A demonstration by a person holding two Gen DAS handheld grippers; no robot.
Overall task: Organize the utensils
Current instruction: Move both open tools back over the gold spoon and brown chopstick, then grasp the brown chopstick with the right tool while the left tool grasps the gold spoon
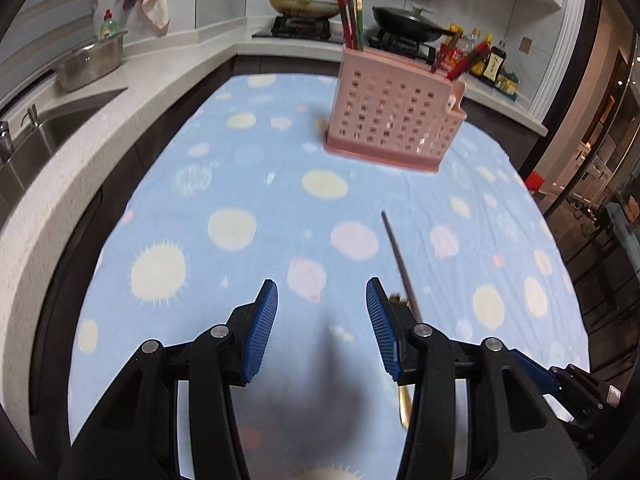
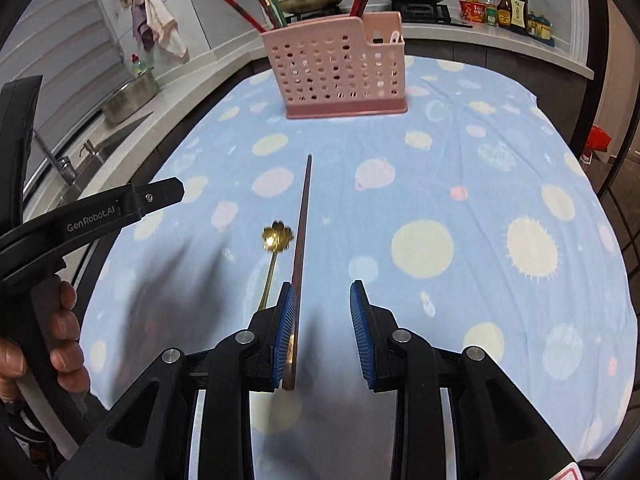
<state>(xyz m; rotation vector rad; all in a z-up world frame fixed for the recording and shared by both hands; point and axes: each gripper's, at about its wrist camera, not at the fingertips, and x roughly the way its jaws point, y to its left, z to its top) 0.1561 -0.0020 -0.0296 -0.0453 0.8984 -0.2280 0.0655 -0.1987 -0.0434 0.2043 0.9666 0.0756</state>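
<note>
A pink perforated utensil holder [image 1: 394, 116] stands on the blue dotted cloth at the far side; it also shows in the right wrist view [image 2: 340, 70]. Several red and green chopsticks [image 2: 276, 10] stand in it. A dark chopstick [image 2: 302, 216] lies on the cloth, pointing toward the holder, right beside my right gripper's left finger [image 2: 285, 328]. A gold flower-shaped spoon [image 2: 276, 240] lies just left of it. My right gripper [image 2: 322, 300] is open over them. My left gripper [image 1: 322, 300] is open and empty; the chopstick [image 1: 400, 260] lies to its right.
The table's blue cloth [image 2: 460, 208] has counters around it. A sink with a tap [image 1: 36, 140] and a steel bowl [image 1: 90, 62] are at the left. A stove with pans [image 1: 304, 2] and sauce bottles [image 2: 508, 6] are behind the holder.
</note>
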